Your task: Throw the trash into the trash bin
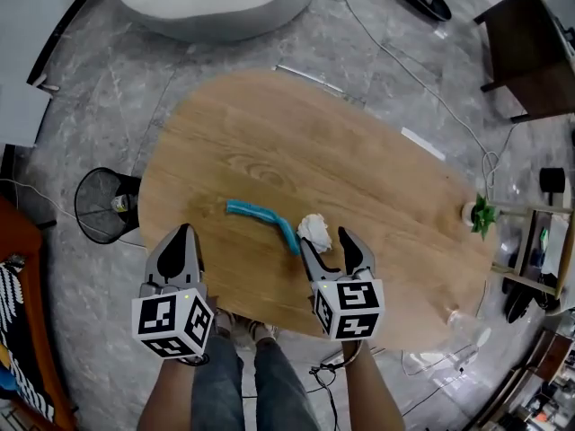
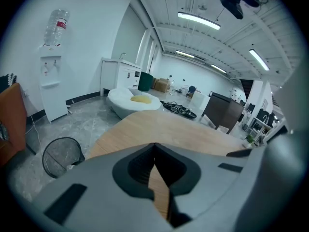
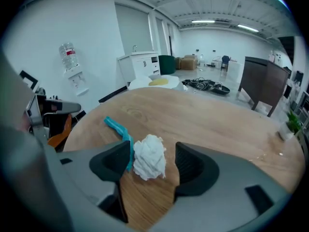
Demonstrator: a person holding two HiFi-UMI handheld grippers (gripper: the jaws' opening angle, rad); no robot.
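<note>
A grey marble-patterned floor [image 1: 99, 106] fills the room, with cables trailing across it at the far side. On it stands the oval light-wood surface [image 1: 296, 142], whose near edge is covered by the two grippers and the person's jeans-clad legs [image 1: 243, 375].

Beyond the surface lies a large round white cushion [image 1: 216, 12], cut off by the top of the head view. A dark brown cabinet [image 1: 530, 52] at the far right is also only partly in frame.

The black wire-mesh trash bin [image 1: 103, 206] stands on the floor just beside the surface's left edge, which hides its right side. Something small lies inside it, too small to identify.

The left gripper [image 1: 184, 233] hangs over the surface's near left edge. Its jaws are together at the tips, with nothing between them. The right gripper [image 1: 325, 237] points down at the near middle of the surface with its jaws apart.

A long, bent teal strip [image 1: 265, 218] lies flat on the wood. In the right gripper view its near end runs behind that gripper's left jaw.

The trash, a crumpled white tissue ball [image 1: 314, 230], rests on the surface between the right gripper's jaws, just beside the strip's end. It sits close to the left jaw, and bare wood shows between it and the right jaw. Whether the left jaw touches it I cannot tell.

A small green plant in a white pot [image 1: 482, 214] stands at the surface's far right rim.
</note>
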